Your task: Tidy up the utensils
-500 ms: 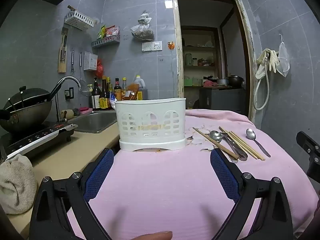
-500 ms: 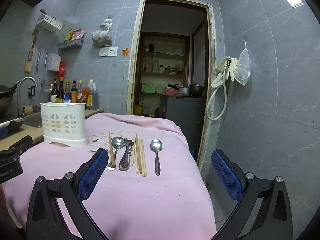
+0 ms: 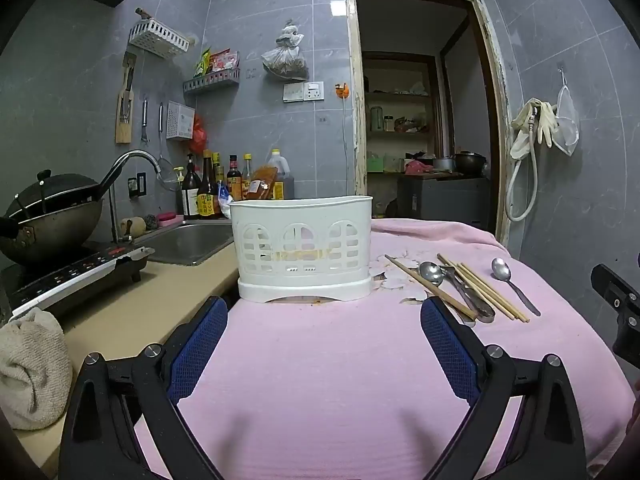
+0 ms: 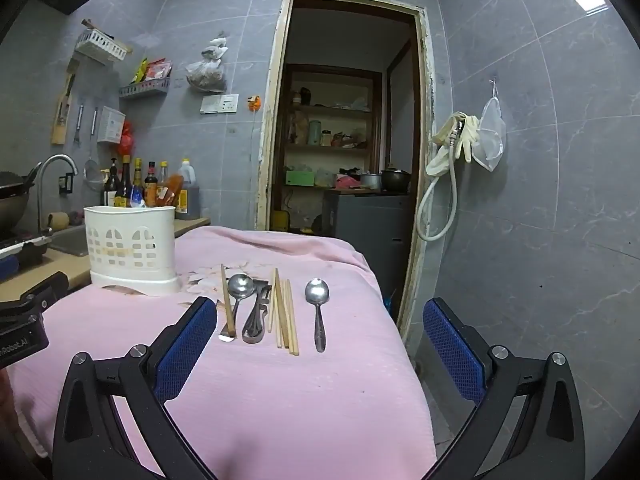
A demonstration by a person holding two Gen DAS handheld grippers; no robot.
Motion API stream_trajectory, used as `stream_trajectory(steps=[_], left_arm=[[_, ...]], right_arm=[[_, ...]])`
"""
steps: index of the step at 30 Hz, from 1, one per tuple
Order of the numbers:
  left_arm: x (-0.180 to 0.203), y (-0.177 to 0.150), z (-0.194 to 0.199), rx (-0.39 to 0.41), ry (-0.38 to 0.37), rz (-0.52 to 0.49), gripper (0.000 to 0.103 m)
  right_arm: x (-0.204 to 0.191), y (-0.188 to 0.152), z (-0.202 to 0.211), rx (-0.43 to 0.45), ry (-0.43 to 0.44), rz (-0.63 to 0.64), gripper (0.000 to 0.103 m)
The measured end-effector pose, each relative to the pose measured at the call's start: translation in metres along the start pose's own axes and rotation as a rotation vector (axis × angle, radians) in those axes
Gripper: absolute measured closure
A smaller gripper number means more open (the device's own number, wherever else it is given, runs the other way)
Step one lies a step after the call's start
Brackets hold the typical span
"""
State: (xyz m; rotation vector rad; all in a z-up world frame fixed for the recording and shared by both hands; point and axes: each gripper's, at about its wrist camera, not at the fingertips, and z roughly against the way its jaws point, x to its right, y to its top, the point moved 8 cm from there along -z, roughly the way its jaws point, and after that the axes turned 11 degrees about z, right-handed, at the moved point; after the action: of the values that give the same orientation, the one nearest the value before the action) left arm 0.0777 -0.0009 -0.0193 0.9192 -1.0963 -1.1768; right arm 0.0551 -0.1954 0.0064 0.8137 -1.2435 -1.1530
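A white slotted utensil holder (image 3: 303,249) (image 4: 131,249) stands upright on a pink cloth (image 3: 320,360) (image 4: 280,380). To its right lie a single wooden chopstick (image 4: 227,300) (image 3: 430,286), a steel spoon (image 4: 239,287) (image 3: 431,272), a dark metal utensil (image 4: 256,316) (image 3: 470,296), several chopsticks (image 4: 285,312) (image 3: 482,288) and a second spoon (image 4: 318,304) (image 3: 508,278). My left gripper (image 3: 324,316) is open, short of the holder, nothing between its fingers. My right gripper (image 4: 320,320) is open, just short of the utensil row, touching nothing.
Left of the cloth a counter (image 3: 132,312) holds a sink (image 3: 188,240), an induction cooker (image 3: 76,276) with a wok (image 3: 48,220), sauce bottles (image 3: 224,188) and a rag (image 3: 30,364). An open doorway (image 4: 344,120) lies behind. The cloth's right edge drops off beside the tiled wall.
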Motion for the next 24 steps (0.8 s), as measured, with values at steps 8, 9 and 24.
stream_trajectory(steps=[8,9,24], left_arm=[[-0.0022,-0.0032,-0.0013,-0.003,0.0,0.001,0.008],[-0.002,-0.003,-0.0013,-0.003,-0.001,0.002,0.008],[-0.0021,-0.0058,-0.0048,-0.008,-0.001,0.003,0.008]], right_arm=[[-0.0028,0.0002,-0.002,-0.002,0.014,0.003,0.0],[-0.0031,0.0004,-0.0022,-0.002,0.015,0.003,0.0],[-0.0071,0.0005,-0.0032,-0.004,0.025,0.007,0.0]])
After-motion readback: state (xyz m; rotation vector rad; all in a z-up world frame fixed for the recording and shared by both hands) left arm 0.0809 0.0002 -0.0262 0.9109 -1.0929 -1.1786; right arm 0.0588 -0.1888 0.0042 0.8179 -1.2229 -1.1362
